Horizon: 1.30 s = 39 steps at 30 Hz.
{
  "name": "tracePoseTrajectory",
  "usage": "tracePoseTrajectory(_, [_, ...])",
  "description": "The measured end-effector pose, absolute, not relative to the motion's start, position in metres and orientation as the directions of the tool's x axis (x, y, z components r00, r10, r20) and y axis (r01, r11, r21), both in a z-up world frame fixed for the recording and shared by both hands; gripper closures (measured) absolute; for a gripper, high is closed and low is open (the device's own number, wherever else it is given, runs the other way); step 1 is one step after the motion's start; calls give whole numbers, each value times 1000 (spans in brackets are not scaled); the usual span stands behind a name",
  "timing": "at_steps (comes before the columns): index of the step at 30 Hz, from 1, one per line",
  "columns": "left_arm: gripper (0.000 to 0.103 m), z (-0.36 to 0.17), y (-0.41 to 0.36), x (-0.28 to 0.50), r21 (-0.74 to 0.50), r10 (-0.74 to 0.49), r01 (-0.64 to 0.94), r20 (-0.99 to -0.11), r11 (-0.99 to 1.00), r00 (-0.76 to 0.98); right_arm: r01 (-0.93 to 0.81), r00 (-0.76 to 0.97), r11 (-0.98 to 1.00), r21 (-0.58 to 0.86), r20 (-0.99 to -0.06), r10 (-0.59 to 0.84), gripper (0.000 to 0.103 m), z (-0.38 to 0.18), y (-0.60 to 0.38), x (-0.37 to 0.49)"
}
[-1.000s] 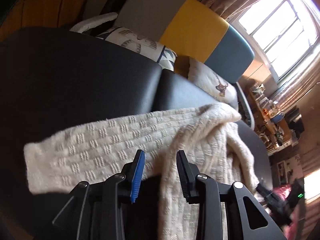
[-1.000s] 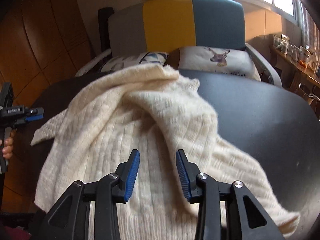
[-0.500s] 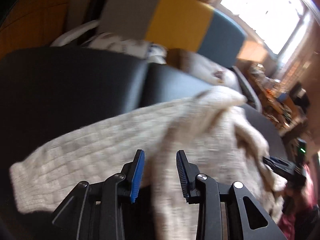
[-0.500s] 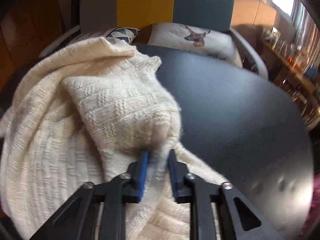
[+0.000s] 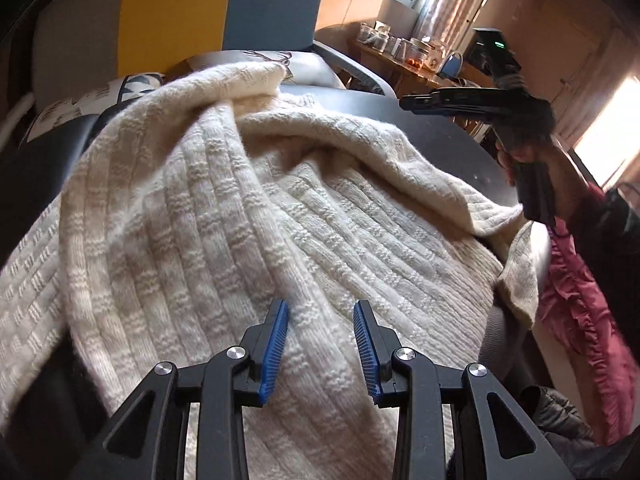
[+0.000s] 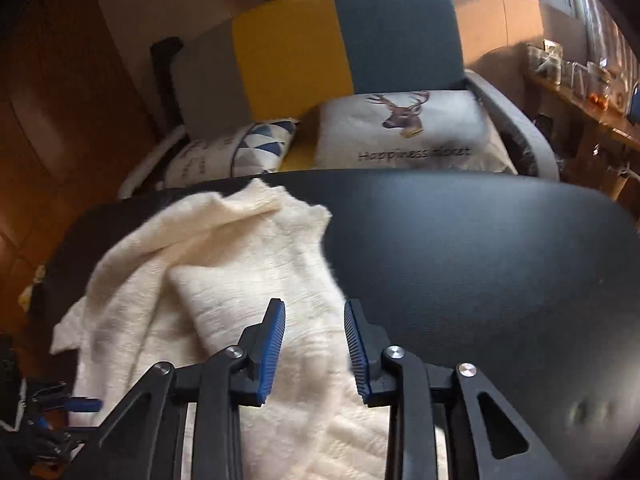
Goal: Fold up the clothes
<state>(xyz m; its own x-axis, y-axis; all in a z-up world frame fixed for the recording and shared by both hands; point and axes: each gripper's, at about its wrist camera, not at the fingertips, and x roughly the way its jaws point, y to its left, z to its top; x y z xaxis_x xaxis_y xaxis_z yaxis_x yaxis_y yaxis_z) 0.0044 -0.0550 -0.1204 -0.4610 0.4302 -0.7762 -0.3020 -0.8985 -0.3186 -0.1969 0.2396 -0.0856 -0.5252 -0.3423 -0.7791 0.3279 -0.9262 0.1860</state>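
A cream knit sweater (image 5: pixel 248 216) lies rumpled on the dark table (image 5: pixel 448 140). One sleeve is folded across its body and a fold ridge runs toward the right edge. My left gripper (image 5: pixel 320 320) is open just above the sweater's body, with nothing between its blue pads. In the right wrist view the sweater (image 6: pixel 224 288) covers the table's left half. My right gripper (image 6: pixel 314 320) is open over the folded sleeve and holds nothing. A hand holds that right gripper (image 5: pixel 412 103) above the table's far right side. The left gripper (image 6: pixel 80 404) shows at the lower left.
Behind the table (image 6: pixel 480 240) stands a grey, yellow and teal armchair (image 6: pixel 340 52) with a deer cushion (image 6: pixel 404 132) and a triangle-pattern cushion (image 6: pixel 256 148). A wooden shelf with jars (image 5: pixel 408 48) runs along the back right. A pink ruffled garment (image 5: pixel 576 300) hangs by the table's right edge.
My right gripper, shut on the sleeve half a second ago, has opened and let it go. My left gripper has swung right from the left sleeve to over the sweater's body.
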Motion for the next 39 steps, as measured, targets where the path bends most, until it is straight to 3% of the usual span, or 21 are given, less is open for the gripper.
tracePoseTrajectory(5, [68, -134, -71, -1, -385, 441, -215, -780, -898, -444, 239, -408, -871, 429, -769, -491, 71, -118, 257, -189])
tracePoseTrajectory(11, [62, -141, -75, 2, -392, 437, -195, -784, -899, -441, 97, -301, -802, 589, -751, -588, 65, -164, 258, -184])
tracePoseTrajectory(15, [60, -143, -74, 4, -394, 440, -197, -776, -898, -451, 95, -315, -794, 601, -738, -596, 65, -165, 254, -180])
tracePoseTrajectory(16, [59, -144, -73, 5, -395, 442, -198, -774, -897, -455, 130, -294, -813, 567, -761, -578, 67, -162, 251, -180])
tracePoseTrajectory(17, [59, -144, -73, 6, -392, 442, -205, -772, -897, -457, 171, -296, -861, 479, -809, -508, 79, -156, 243, -179])
tracePoseTrajectory(18, [59, -143, -72, 7, -386, 440, -213, -771, -898, -460, 211, -305, -903, 375, -852, -425, 81, -149, 235, -177])
tracePoseTrajectory(20, [59, -143, -71, 9, -374, 437, -226, -772, -899, -462, 350, -387, -936, 45, -903, -188, 92, -131, 200, -166])
tracePoseTrajectory(21, [59, -144, -70, 10, -367, 437, -236, -772, -900, -462, 411, -452, -901, -135, -889, -73, 98, -125, 183, -160])
tracePoseTrajectory(23, [59, -144, -70, 11, -371, 445, -247, -771, -896, -455, 472, -583, -767, -434, -806, 98, 98, -115, 155, -150])
tracePoseTrajectory(25, [59, -145, -71, 11, -377, 454, -255, -770, -890, -448, 456, -616, -717, -527, -768, 173, 98, -115, 156, -165])
tracePoseTrajectory(30, [59, -145, -73, 9, -378, 464, -273, -774, -884, -431, 362, -499, -798, -481, -823, 270, 98, -150, 201, -228])
tracePoseTrajectory(33, [59, -144, -73, 10, -368, 455, -272, -779, -889, -431, 341, -507, -822, -456, -826, 248, 100, -161, 213, -231])
tracePoseTrajectory(37, [59, -132, -95, 12, -401, 453, -213, -762, -891, -464, 295, -568, -875, -385, -807, 164, 98, -131, 223, -218])
tracePoseTrajectory(39, [59, -124, -122, 14, -415, 420, -131, -747, -900, -515, 294, -622, -898, -326, -779, 80, 84, -104, 220, -204])
